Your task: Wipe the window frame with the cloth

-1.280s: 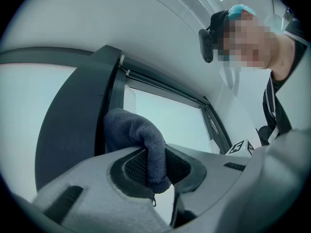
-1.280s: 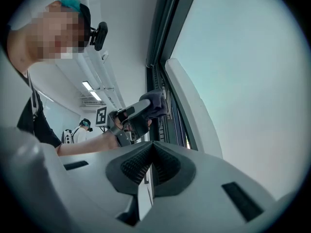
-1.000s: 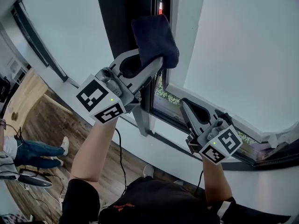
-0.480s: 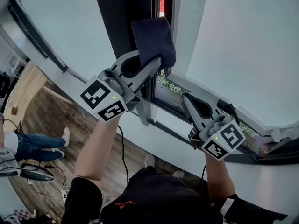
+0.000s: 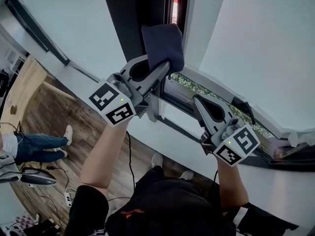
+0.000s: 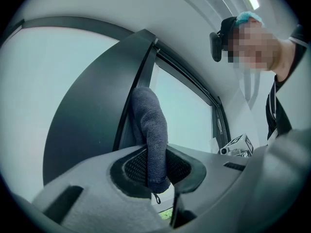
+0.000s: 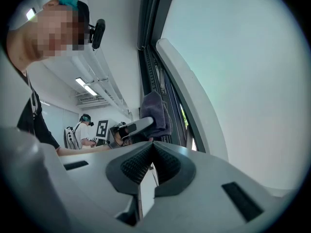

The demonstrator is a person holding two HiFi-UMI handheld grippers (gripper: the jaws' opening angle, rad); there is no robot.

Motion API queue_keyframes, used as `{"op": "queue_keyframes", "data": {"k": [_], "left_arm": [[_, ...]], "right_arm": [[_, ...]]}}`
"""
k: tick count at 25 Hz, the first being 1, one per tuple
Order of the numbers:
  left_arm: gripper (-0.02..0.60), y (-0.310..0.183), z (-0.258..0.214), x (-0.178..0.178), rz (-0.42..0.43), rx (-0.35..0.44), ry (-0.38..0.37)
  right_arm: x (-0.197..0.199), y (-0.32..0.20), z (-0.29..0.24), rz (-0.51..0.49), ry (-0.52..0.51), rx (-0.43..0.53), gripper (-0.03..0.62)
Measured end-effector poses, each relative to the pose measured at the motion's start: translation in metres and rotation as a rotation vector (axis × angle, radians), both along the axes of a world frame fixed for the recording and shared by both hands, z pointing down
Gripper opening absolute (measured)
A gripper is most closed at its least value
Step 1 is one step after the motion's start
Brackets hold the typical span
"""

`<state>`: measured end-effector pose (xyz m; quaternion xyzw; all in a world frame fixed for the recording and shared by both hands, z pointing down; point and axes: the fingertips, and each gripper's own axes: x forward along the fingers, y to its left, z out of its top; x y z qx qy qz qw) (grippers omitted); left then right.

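Note:
A dark blue cloth (image 5: 163,45) is pinched in my left gripper (image 5: 156,69) and pressed against the dark upright of the window frame (image 5: 133,18). From the left gripper view the cloth (image 6: 149,135) stands up between the closed jaws, beside the dark frame post (image 6: 92,106). My right gripper (image 5: 201,103) is lower right, near the bottom rail of the opened window; its jaws meet with nothing between them (image 7: 152,147). The right gripper view also catches the cloth (image 7: 154,109) and the left gripper (image 7: 133,127) farther along the frame.
A white sash edge (image 5: 194,14) and frosted panes flank the dark post. Greenery shows through the gap at the sill (image 5: 206,90). Below is a wooden floor (image 5: 44,127) with another person's legs (image 5: 34,149) and cables. A second person with a backpack (image 7: 77,135) stands in the distance.
The left gripper with the cloth has shifted slightly right and up along the frame post. The right gripper has drifted a little lower and to the right.

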<state>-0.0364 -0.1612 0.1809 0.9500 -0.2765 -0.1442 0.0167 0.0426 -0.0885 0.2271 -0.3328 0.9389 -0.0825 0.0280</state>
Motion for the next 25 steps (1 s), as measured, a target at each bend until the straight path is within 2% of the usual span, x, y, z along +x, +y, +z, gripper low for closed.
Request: {"op": "queue_keyframes", "data": {"k": [12,25], "left_arm": [[0.061,-0.006,0.069,0.004,0.001,-0.13,-0.021],[0.061,-0.006,0.129,0.004,0.001,-0.236,-0.042]], "right_arm": [[0.007,-0.002,0.027,0.02,-0.001,-0.058,0.003],[0.007,-0.001,0.061,0.022,-0.008,-0.129,0.003]]}}
